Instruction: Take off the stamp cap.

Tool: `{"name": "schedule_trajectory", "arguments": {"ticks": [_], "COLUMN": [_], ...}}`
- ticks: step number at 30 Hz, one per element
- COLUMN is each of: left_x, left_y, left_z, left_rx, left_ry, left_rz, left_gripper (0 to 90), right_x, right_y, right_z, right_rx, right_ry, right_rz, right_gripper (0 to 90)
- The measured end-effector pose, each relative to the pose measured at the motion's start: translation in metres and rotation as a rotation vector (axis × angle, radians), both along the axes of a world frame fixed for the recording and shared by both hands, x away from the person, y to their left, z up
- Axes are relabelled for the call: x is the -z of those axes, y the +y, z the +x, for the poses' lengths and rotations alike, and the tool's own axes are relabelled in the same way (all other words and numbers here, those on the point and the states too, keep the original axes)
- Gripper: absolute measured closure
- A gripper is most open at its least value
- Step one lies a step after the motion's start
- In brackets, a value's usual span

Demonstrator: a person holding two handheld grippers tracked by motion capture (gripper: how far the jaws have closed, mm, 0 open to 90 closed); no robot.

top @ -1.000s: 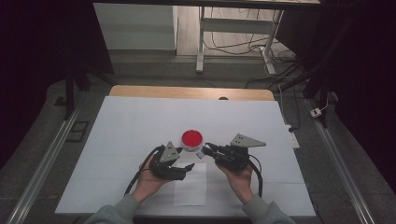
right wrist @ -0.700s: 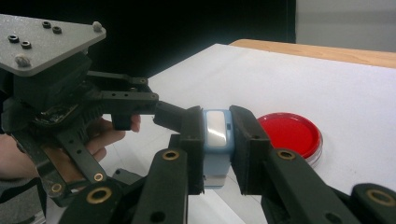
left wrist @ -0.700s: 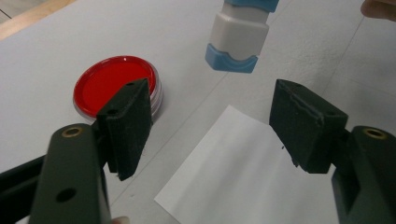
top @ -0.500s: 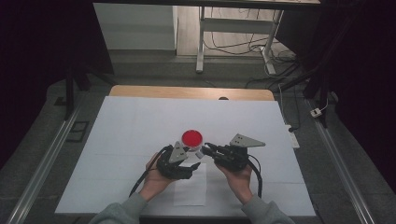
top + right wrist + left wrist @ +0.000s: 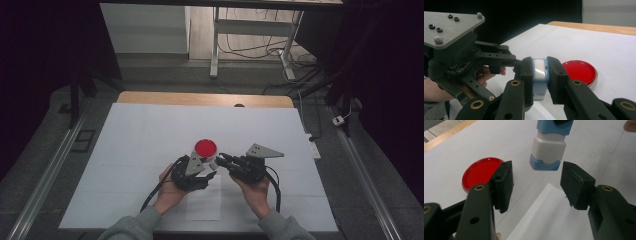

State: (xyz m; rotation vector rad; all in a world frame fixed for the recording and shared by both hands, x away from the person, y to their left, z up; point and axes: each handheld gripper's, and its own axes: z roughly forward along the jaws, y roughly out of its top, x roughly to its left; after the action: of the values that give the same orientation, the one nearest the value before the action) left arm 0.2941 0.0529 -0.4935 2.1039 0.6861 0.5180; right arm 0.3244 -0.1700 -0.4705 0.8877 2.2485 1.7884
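A small blue-and-white block (image 5: pixel 539 70) is clamped between the pads of my right gripper (image 5: pixel 539 72), which is shut on it. The block's lower blue end (image 5: pixel 545 166) hangs just beyond the pads of my left gripper (image 5: pixel 536 177). Those jaws have just been closing and stand either side of that end without touching it. In the high view the two grippers meet tip to tip, left gripper (image 5: pixel 210 167) and right gripper (image 5: pixel 222 161), just in front of a red round dish (image 5: pixel 205 148). The red dish (image 5: pixel 480 173) lies flat on the table.
A white sheet (image 5: pixel 150 130) covers the table, with a wooden edge (image 5: pixel 200 99) at the back. A loose sheet of paper (image 5: pixel 205 200) lies under the hands. Beyond the table stand a desk frame (image 5: pixel 216 45) and cables on the floor.
My left gripper has shifted right toward the right gripper and the block, and its jaws have narrowed. The right gripper and the red dish have stayed put.
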Motion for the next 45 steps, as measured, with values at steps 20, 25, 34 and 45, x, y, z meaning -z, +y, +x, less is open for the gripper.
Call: {"name": "schedule_trajectory", "arguments": {"ticks": [20,25,34,45], "left_x": [0.002,0.003,0.004,0.009], "left_y": [-0.008,-0.008,-0.009,-0.012], "left_z": [0.002,0.003,0.001,0.001], "left_rx": [0.023,0.029,0.029,0.037], "left_ry": [-0.026,-0.030,-0.045,-0.046], "left_rz": [0.030,0.049,0.079,0.105], "left_gripper": [62.2,63.3,64.6,65.2], "right_x": [0.003,0.003,0.005,0.008], "right_y": [0.000,0.000,0.001,0.003], "right_z": [0.001,0.002,0.002,0.000], "right_rx": [0.010,0.013,0.015,0.040], "right_ry": [0.015,0.020,0.025,0.031], "right_rz": [0.010,0.012,0.004,-0.011], "right_gripper": [75.2,75.2,75.2,75.5]}}
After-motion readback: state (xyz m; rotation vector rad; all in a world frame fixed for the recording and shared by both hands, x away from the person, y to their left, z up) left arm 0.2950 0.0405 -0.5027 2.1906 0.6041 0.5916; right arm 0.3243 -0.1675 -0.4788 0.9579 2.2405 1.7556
